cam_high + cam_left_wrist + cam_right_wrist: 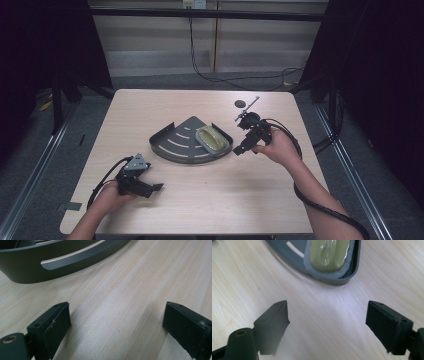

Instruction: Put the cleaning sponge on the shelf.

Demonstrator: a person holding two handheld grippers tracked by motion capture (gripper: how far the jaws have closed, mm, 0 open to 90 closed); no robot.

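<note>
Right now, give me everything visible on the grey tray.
The tray is a dark grey quarter-round corner shelf, matte like coated metal or plastic. It has a low rim, curved along the front and straight on the two back sides, and curved slots through its floor. It lies flat mid-table. A yellow-green sponge sits in its right corner. No tongs touch it.

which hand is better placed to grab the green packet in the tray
Right. The right gripper sits beside the tray end where the green packet lies, jaws open toward it. The left gripper is farther away.
</note>
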